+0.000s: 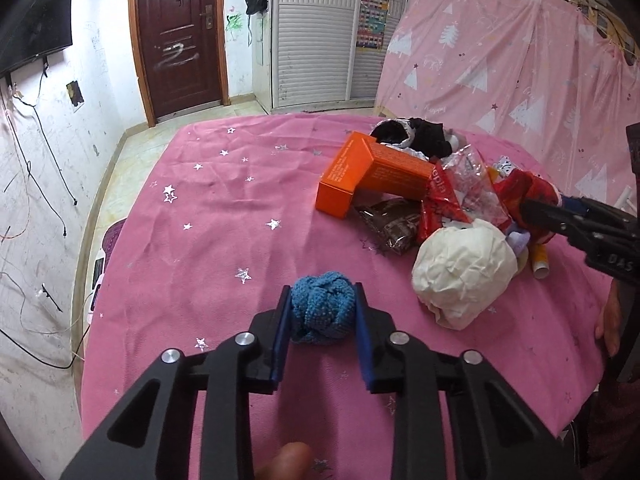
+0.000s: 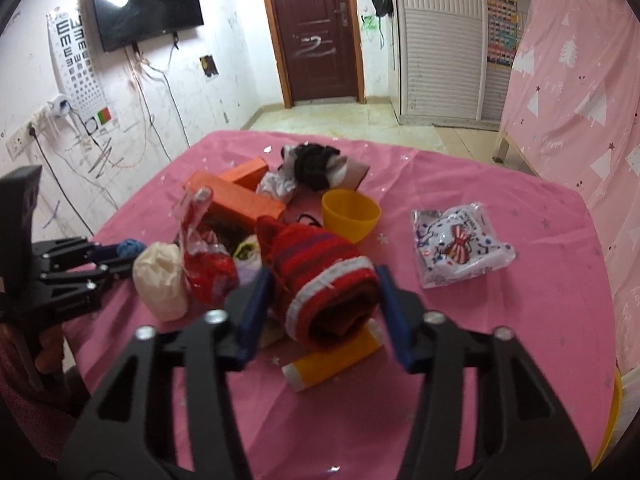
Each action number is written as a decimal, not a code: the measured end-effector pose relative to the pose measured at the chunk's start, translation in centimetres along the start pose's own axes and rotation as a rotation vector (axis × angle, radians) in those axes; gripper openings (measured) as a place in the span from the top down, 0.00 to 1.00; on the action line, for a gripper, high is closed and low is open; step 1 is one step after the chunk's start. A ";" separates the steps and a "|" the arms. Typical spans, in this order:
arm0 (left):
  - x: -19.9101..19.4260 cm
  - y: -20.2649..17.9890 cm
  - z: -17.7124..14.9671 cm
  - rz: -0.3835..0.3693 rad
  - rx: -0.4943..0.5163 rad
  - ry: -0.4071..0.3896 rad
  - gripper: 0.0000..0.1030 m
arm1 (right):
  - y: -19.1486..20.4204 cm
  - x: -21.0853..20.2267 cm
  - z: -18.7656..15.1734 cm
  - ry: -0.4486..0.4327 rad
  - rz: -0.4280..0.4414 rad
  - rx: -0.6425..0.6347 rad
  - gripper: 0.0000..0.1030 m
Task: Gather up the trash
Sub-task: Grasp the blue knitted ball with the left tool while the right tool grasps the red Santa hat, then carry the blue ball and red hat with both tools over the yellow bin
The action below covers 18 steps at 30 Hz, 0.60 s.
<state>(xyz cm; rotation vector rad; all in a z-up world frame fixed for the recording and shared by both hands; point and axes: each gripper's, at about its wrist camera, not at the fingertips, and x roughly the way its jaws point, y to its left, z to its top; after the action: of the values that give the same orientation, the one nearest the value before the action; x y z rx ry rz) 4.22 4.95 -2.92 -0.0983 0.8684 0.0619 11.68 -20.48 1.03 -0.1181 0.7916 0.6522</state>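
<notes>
A blue knitted ball (image 1: pixel 322 312) rests on the pink star-print tablecloth (image 1: pixel 240 208), and my left gripper (image 1: pixel 322 300) is shut on it, both blue pads pressing its sides. In the right wrist view, my right gripper (image 2: pixel 324 296) is shut on a rolled red striped knit piece (image 2: pixel 320 280) with a white edge. The roll is lifted over a yellow tube (image 2: pixel 332 360). The left wrist view shows the right gripper (image 1: pixel 528 210) at the right side of the trash pile. The left gripper (image 2: pixel 116 256) and blue ball (image 2: pixel 131 247) appear at the far left.
The pile holds an orange box (image 1: pixel 360 176), a red wrapper (image 1: pixel 440 200), a brown packet (image 1: pixel 394 224), a crumpled white paper ball (image 1: pixel 464 268) and a black-and-white cloth (image 1: pixel 416 136). A yellow bowl (image 2: pixel 350 214) and a printed plastic bag (image 2: pixel 460 248) lie beyond.
</notes>
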 end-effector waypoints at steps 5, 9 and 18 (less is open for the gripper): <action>-0.6 0.4 0.2 0.019 -0.023 -0.012 0.80 | 0.4 -0.3 0.2 -0.015 -0.002 -0.014 0.82; -2.0 0.0 1.1 0.039 -0.016 -0.053 0.80 | 0.0 -0.9 0.5 -0.041 -0.007 -0.005 0.84; -3.6 -3.9 4.4 0.006 0.052 -0.107 0.80 | -2.3 -3.7 1.4 -0.103 -0.048 0.028 0.84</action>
<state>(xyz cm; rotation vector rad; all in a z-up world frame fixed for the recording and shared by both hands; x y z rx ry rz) 5.54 1.52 2.90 -0.0432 0.7633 0.0494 12.00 -23.73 4.21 -0.0773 0.6968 0.5971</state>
